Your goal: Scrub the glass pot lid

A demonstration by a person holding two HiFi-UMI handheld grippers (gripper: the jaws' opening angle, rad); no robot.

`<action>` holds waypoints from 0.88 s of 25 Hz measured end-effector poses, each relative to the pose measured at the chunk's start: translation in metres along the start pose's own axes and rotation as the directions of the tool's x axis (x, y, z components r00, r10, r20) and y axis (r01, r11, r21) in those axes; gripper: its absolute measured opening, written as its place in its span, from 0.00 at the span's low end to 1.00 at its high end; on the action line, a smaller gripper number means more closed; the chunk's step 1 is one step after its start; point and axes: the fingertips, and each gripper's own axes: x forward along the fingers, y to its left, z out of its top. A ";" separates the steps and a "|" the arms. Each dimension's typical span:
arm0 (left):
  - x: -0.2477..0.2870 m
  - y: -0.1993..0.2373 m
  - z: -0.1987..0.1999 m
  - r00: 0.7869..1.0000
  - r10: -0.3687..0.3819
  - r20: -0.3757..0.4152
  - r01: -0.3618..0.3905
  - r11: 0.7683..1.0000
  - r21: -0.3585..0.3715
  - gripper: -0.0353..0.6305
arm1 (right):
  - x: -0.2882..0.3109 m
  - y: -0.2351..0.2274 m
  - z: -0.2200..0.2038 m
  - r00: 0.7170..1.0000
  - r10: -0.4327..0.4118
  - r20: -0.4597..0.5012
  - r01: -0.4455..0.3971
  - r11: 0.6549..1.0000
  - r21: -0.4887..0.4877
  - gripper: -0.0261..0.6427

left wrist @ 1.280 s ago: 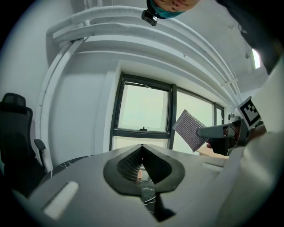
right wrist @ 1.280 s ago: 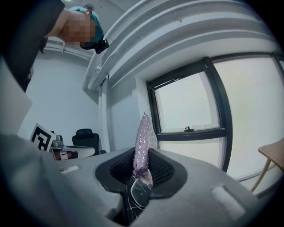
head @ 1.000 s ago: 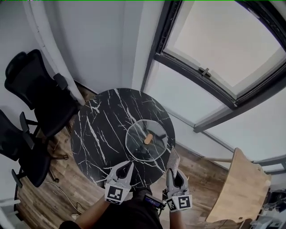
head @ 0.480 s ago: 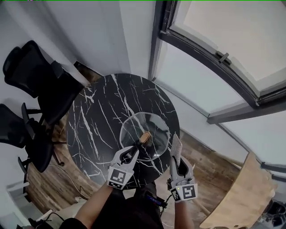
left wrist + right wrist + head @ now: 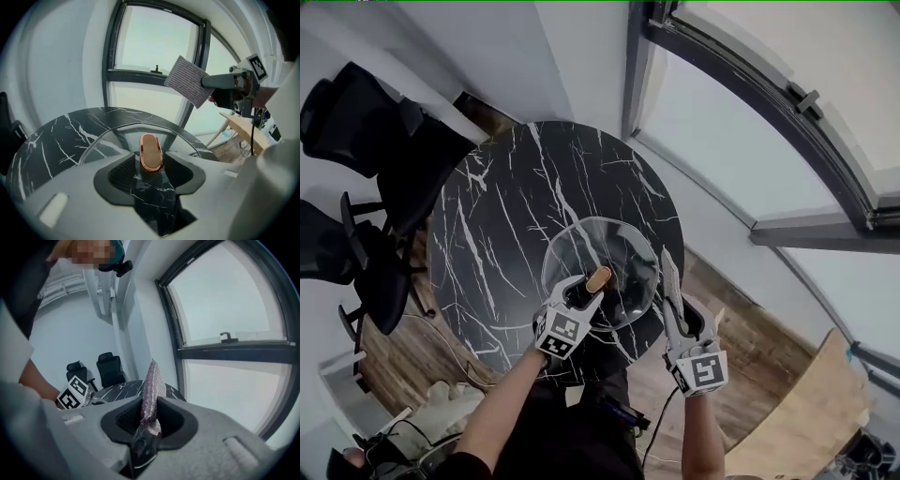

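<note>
A round black surface point(image 5: 492, 234) veined white like marble stands on a wooden floor point(image 5: 741, 323) and carries a glass pot lid point(image 5: 619, 246) lying flat near its window-side edge, copper-coloured knob point(image 5: 598, 277) uppermost.

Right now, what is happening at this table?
A person works with a gripper in each hand. The left gripper has just been opening its jaws; they stand apart with the knob of the glass lid between them, not gripped. The lid lies flat on the black table. The right gripper is shut on a scrub pad, held in the air beside the lid. Scrubbing has not yet begun.
</note>
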 end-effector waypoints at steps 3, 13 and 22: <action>0.006 -0.002 -0.003 1.000 -0.021 0.003 0.021 1.000 -0.010 0.29 | 0.025 -0.008 -0.011 0.998 0.048 -0.050 -0.053 0.994 -0.100 0.16; 0.005 -0.004 -0.005 0.998 -0.054 0.022 0.055 0.997 -0.047 0.29 | 0.120 -0.007 -0.055 0.933 0.191 -0.305 -0.328 0.800 -0.502 0.16; 0.006 -0.002 0.000 0.995 -0.094 0.037 0.096 0.992 -0.081 0.29 | 0.162 -0.002 -0.100 0.767 0.260 -0.587 -0.600 0.616 -0.511 0.15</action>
